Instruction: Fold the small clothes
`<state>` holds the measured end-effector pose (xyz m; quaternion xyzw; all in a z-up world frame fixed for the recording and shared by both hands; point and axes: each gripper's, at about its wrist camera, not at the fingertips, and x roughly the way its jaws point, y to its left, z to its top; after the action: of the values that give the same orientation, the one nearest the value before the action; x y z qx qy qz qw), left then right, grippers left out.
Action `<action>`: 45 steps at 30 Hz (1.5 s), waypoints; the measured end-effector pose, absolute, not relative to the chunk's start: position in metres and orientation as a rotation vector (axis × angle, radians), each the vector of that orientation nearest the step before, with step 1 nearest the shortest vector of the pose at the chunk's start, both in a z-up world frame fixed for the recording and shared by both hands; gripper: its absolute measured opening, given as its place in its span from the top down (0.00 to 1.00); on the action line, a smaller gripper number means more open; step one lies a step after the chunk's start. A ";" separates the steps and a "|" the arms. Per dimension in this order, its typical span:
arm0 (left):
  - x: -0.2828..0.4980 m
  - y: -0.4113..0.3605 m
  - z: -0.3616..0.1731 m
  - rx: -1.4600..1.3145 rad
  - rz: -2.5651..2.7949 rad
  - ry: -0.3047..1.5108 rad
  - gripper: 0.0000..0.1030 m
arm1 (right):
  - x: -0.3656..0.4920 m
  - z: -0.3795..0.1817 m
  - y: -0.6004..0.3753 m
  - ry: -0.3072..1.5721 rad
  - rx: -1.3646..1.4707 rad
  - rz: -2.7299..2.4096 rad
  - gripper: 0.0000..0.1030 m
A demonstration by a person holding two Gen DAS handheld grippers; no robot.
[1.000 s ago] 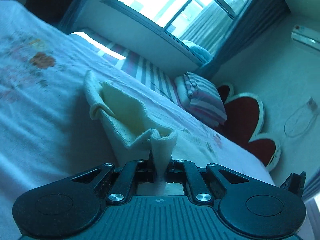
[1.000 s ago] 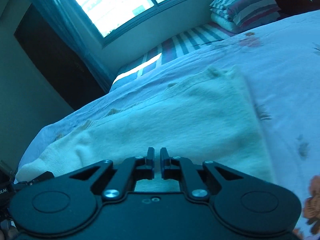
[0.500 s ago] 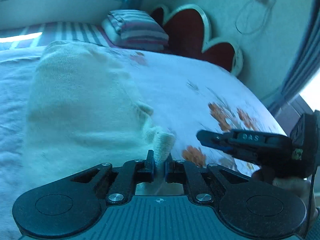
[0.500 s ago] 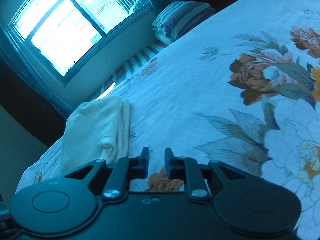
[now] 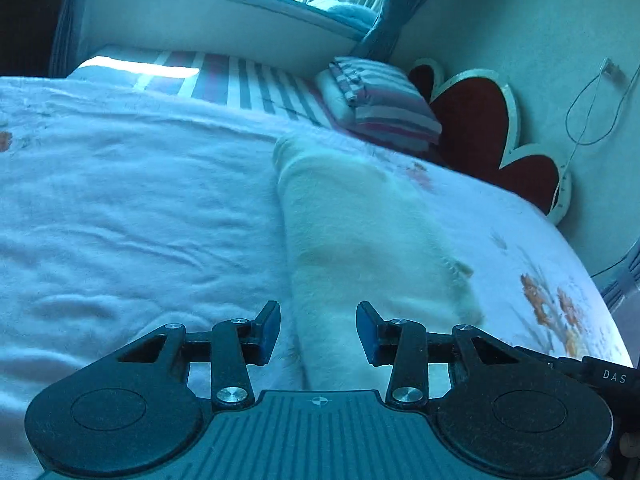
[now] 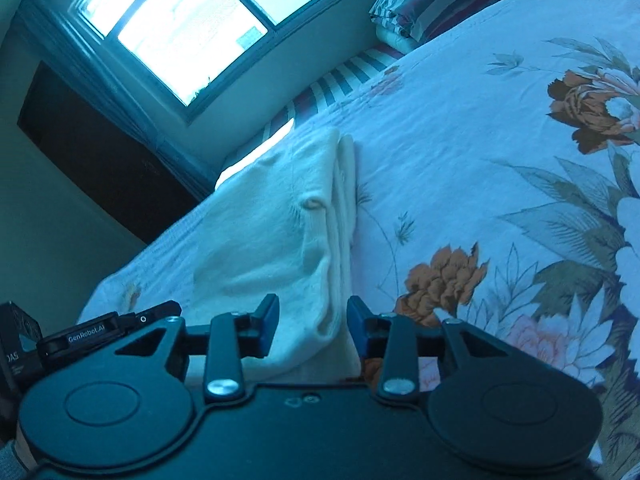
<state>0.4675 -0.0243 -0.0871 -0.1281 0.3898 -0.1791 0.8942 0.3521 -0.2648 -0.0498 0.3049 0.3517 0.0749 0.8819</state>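
Observation:
A cream knitted garment lies folded in a long narrow strip on the flowered bedspread. My left gripper is open just above the near end of the strip, holding nothing. In the right wrist view the same garment lies folded with stacked edges along its right side. My right gripper is open over its near end and is empty.
A striped folded blanket and a red heart-shaped headboard are at the far end of the bed. A window is behind. The other gripper's body shows at the left edge of the right wrist view.
My left gripper has opened and let go of the garment's corner, which now lies flat. My right gripper has opened wider and moved back over the garment's near end.

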 end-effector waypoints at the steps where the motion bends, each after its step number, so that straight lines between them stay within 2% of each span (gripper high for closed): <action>1: 0.468 -0.027 -0.096 -0.253 -0.374 0.839 0.60 | 0.356 -0.052 -0.257 0.761 0.601 0.136 0.86; 2: 0.466 -0.026 -0.101 -0.241 -0.368 0.846 0.60 | 0.357 -0.053 -0.252 0.777 0.572 0.132 0.91; 6: 0.459 -0.027 -0.109 -0.232 -0.331 0.819 0.60 | 0.343 -0.054 -0.240 0.807 0.467 0.158 0.92; 8: 0.462 -0.022 -0.102 -0.245 -0.338 0.760 0.60 | 0.343 -0.045 -0.244 0.760 0.438 0.180 0.89; 10: 0.477 -0.020 -0.091 -0.254 -0.343 0.723 0.60 | 0.356 -0.032 -0.252 0.694 0.435 0.170 0.80; 15: 0.541 -0.039 -0.083 -0.266 -0.334 0.667 0.60 | 0.429 -0.014 -0.255 0.608 0.357 0.162 0.82; 18: 0.571 -0.047 -0.102 -0.267 -0.314 0.726 0.60 | 0.471 -0.021 -0.247 0.637 0.266 0.170 0.77; 20: 0.578 -0.053 -0.113 -0.261 -0.332 0.751 0.58 | 0.493 -0.043 -0.244 0.781 0.190 0.132 0.80; 24: 0.583 -0.045 -0.092 -0.264 -0.335 0.680 0.58 | 0.491 -0.029 -0.251 0.727 0.173 0.154 0.81; 28: 0.617 -0.046 -0.096 -0.265 -0.306 0.706 0.58 | 0.527 -0.020 -0.258 0.680 0.241 0.148 0.74; 29: 0.625 -0.051 -0.101 -0.241 -0.310 0.732 0.58 | 0.539 -0.025 -0.256 0.703 0.238 0.143 0.71; 30: 0.631 -0.058 -0.106 -0.210 -0.311 0.756 0.58 | 0.551 -0.033 -0.254 0.754 0.234 0.147 0.64; 31: 0.634 -0.063 -0.109 -0.188 -0.310 0.764 0.58 | 0.559 -0.042 -0.252 0.794 0.230 0.146 0.70; 33: 0.638 -0.073 -0.108 -0.135 -0.311 0.762 0.58 | 0.559 -0.054 -0.250 0.806 0.182 0.136 0.75; 36: 0.631 -0.072 -0.092 -0.149 -0.326 0.711 0.58 | 0.548 -0.049 -0.255 0.797 0.196 0.118 0.73; 37: 0.631 -0.075 -0.094 -0.128 -0.315 0.725 0.58 | 0.542 -0.044 -0.256 0.765 0.202 0.115 0.70; 39: 0.633 -0.078 -0.104 -0.108 -0.310 0.751 0.55 | 0.537 -0.037 -0.259 0.711 0.236 0.137 0.69; 40: 0.632 -0.075 -0.106 -0.115 -0.300 0.743 0.51 | 0.539 -0.040 -0.257 0.731 0.224 0.136 0.70; 42: 0.632 -0.072 -0.098 -0.149 -0.297 0.749 0.51 | 0.546 -0.054 -0.250 0.819 0.152 0.111 0.67; 44: 0.618 -0.063 -0.084 -0.176 -0.334 0.713 0.51 | 0.541 -0.044 -0.250 0.825 0.135 0.067 0.65; 45: 0.608 -0.059 -0.078 -0.175 -0.336 0.697 0.51 | 0.535 -0.035 -0.251 0.808 0.138 0.060 0.67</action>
<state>0.6079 -0.0587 -0.0782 -0.0853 0.3394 -0.1638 0.9223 0.5349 -0.2506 -0.0345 0.0671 0.3927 0.0291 0.9167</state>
